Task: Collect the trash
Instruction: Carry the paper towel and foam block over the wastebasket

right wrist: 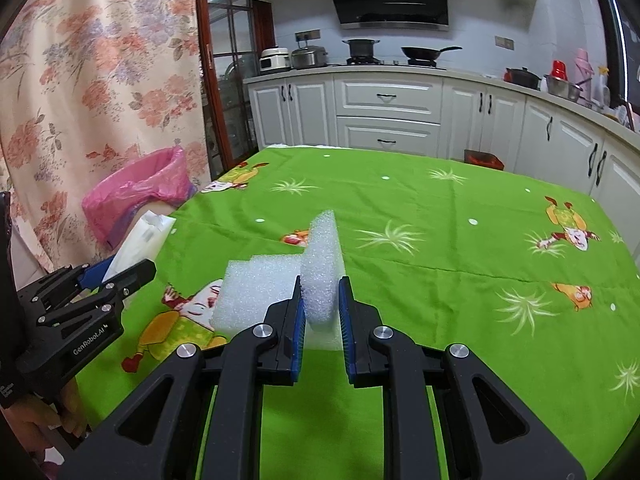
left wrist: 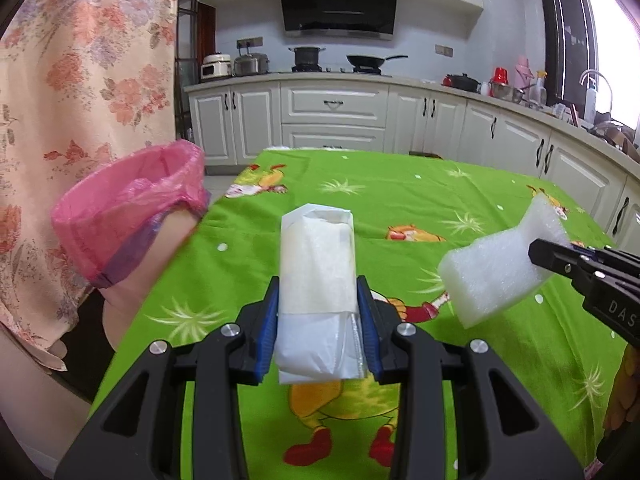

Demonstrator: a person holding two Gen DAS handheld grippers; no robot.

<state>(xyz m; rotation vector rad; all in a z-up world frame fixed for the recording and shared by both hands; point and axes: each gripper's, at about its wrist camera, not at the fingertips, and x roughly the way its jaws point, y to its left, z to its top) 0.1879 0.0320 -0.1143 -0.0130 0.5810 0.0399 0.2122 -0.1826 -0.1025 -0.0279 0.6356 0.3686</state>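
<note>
Above the green-clothed bench [left wrist: 400,200], the left hand-held gripper [left wrist: 318,320] clamps a white plastic packet [left wrist: 316,264]. Right hand-held gripper [right wrist: 322,312] grips white foam [right wrist: 280,284]. Pink-lined bin [left wrist: 128,208] stands beside the bench's left edge.

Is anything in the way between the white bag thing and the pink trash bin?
Nothing visible is. The left gripper holds the white plastic packet above the green tablecloth, and the pink-lined bin sits open off the table's left edge. The right gripper with its foam piece is on the other side.

foam [right wrist: 260,286] – white | tablecloth [right wrist: 440,248] – green, cartoon print | bag [left wrist: 124,204] – pink
</note>
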